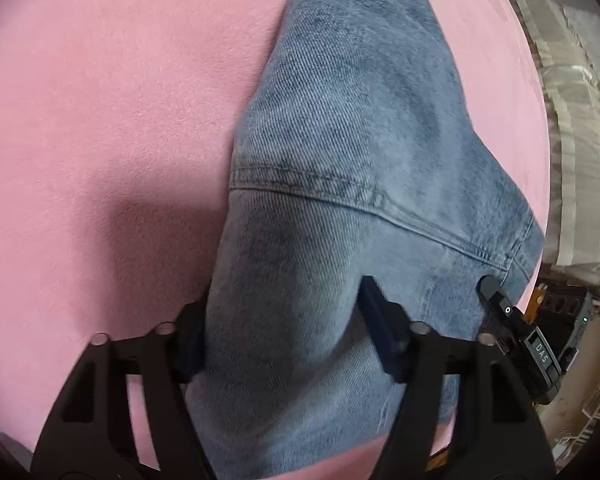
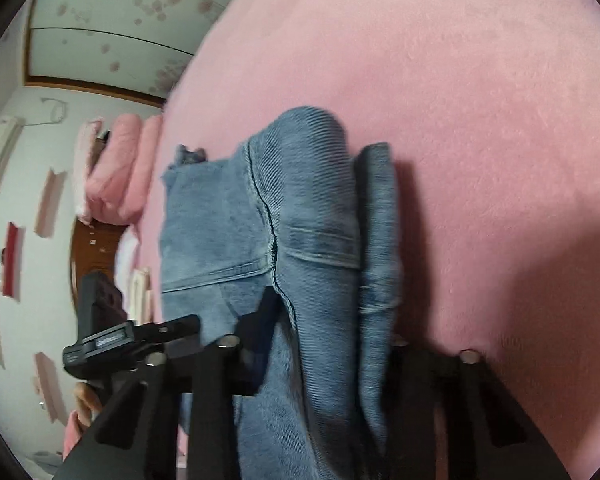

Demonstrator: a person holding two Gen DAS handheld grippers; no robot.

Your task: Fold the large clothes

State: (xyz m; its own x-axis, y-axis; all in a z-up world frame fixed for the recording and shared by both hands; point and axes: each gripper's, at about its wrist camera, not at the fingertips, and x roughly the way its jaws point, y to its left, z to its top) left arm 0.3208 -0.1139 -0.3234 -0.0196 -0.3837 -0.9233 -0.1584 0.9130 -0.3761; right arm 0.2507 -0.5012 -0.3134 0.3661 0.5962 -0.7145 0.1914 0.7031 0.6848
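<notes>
A pair of blue jeans [image 1: 340, 140] lay across a pink blanket [image 1: 100, 100] that covered the bed, the denim running from the near edge away toward the far side, as a person worked a hand-held gripper in each hand to fold them. The left gripper [image 1: 284, 340] stood with its jaws partly drawn in around a raised hump of denim near the seat seam; the cloth filled the gap and the pads appeared to press on it. The right gripper [image 2: 328, 360] had narrowed much further, and bunched folds of the jeans [image 2: 300, 220] sat between its fingers near the centre seam, seemingly pinched. In the left wrist view the right gripper's tip [image 1: 490, 286] rested close by, toward the blanket's right edge. Beyond that edge, a folded pink quilt [image 2: 116, 168] was stacked beside the bed.

The step in hand looked like securing the waist end before a lift. Done well, both grips would catch all layers, rise together and level, and carry the end straight along the legs so the edges meet without twisting.
</notes>
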